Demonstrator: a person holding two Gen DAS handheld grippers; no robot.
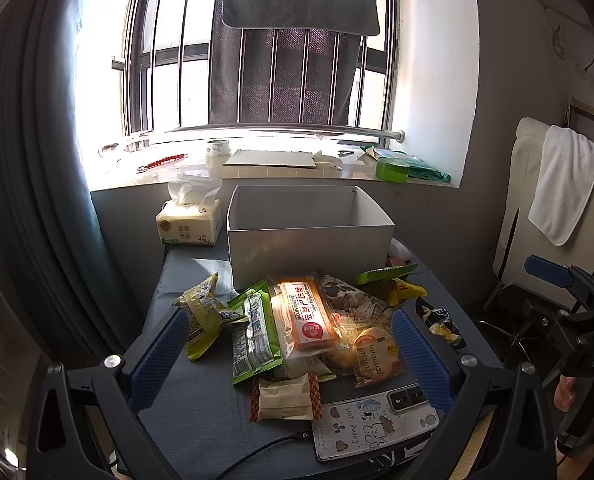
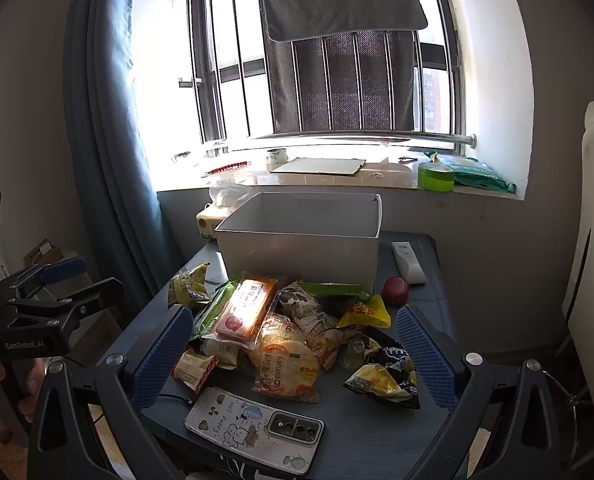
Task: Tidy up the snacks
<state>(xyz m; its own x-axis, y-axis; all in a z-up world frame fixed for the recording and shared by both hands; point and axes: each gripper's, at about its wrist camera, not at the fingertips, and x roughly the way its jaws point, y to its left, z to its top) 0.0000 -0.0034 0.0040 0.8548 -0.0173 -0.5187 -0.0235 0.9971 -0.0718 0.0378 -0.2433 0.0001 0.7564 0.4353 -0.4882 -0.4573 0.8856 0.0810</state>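
A pile of snack packets lies on the small blue-grey table [image 1: 201,412]: an orange bar pack [image 1: 311,316] [image 2: 247,306], green packs [image 1: 257,332], a round bread pack [image 1: 375,354] [image 2: 287,366], a dark chip bag [image 2: 385,372] [image 1: 443,320]. Behind the pile stands an open white box [image 1: 309,240] [image 2: 301,240], with nothing visible inside. My left gripper [image 1: 289,356] is open above the near side of the pile. My right gripper [image 2: 293,356] is open above the same pile. Both are empty.
A phone [image 1: 373,424] [image 2: 253,428] with a cable lies at the table's front edge. A tissue pack [image 1: 191,216] sits back left, a white remote [image 2: 408,262] and a red ball [image 2: 395,290] on the right. The windowsill [image 1: 257,170] holds tape rolls and cardboard.
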